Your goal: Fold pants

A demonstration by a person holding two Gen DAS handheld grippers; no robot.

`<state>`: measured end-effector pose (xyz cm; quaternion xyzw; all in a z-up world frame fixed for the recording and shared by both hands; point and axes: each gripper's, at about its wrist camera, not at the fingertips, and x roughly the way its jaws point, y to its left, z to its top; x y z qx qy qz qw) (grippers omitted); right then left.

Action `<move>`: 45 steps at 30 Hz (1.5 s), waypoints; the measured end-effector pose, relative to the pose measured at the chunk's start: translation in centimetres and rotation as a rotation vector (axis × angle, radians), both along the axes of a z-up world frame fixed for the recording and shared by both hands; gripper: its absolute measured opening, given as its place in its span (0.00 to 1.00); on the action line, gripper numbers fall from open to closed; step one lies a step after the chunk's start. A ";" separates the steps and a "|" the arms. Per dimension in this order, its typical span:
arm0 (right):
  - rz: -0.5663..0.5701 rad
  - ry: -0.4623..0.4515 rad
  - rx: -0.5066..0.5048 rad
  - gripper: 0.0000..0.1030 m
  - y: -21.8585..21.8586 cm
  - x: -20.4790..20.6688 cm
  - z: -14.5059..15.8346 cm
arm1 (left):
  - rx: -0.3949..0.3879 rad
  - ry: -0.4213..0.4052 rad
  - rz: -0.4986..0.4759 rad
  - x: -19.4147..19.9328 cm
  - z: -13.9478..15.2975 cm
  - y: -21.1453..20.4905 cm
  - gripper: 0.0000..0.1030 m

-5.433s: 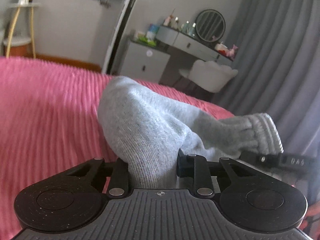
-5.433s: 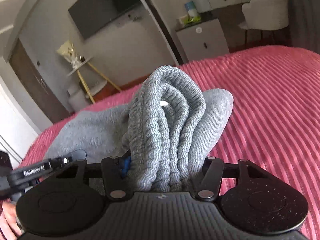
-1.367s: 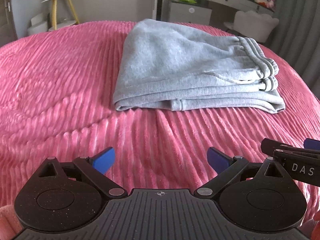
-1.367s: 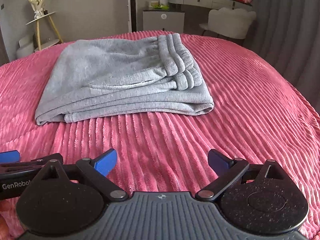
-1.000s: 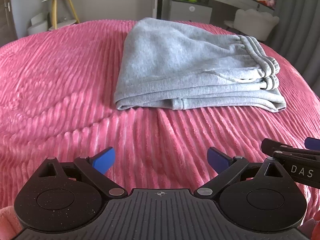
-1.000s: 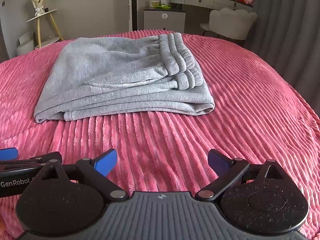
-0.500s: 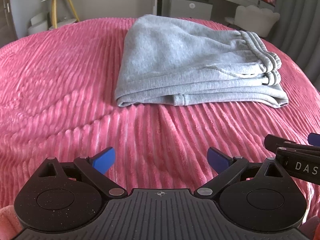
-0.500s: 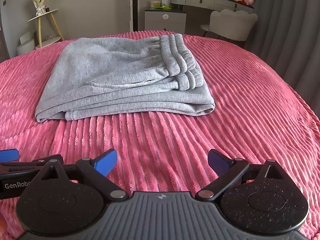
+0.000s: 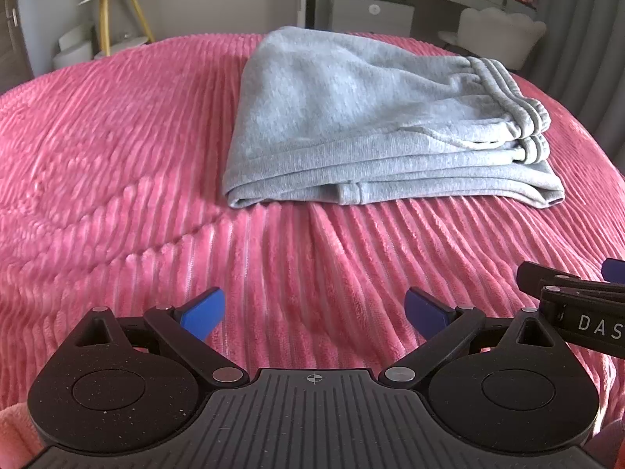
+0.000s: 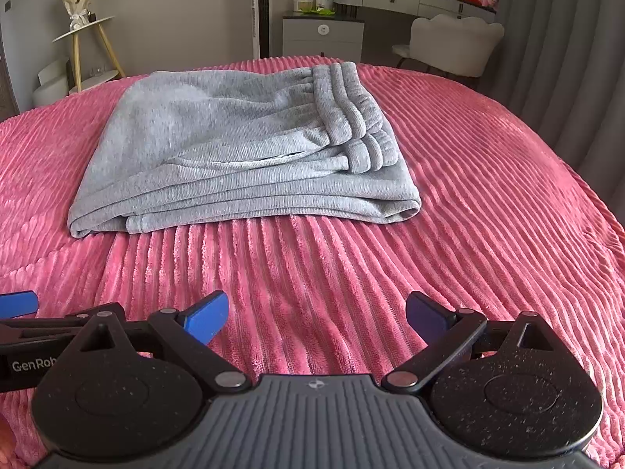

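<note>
Left tongs and right tongs hover side by side, both spread wide, empty.

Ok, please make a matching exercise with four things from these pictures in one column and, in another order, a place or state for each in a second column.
Things:
1. grey folded pants
2. pink ribbed bedspread
3. left gripper
4. white scalloped chair

Places or states:
A. open, holding nothing
B. beyond the bed, by the grey curtain
C. lying flat in a stack, waistband on top
D. spread under the pants

Pairs: 1-C, 2-D, 3-A, 4-B
</note>
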<state>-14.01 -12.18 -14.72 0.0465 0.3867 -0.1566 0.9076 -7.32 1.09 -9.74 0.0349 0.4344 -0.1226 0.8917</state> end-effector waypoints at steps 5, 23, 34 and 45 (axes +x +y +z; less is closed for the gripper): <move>0.000 0.001 -0.001 0.95 0.0 0.0 0.0 | -0.001 0.000 0.001 0.0 0.0 0.0 0.98; 0.001 0.001 -0.002 0.95 0.0 0.0 0.0 | -0.004 -0.002 0.002 0.0 0.1 0.1 0.98; 0.003 0.000 -0.007 0.95 0.1 0.0 -0.1 | -0.006 -0.004 0.004 0.0 0.2 0.2 0.98; 0.003 0.001 -0.009 0.95 0.1 0.0 0.0 | -0.009 -0.002 0.012 0.0 0.4 0.4 0.98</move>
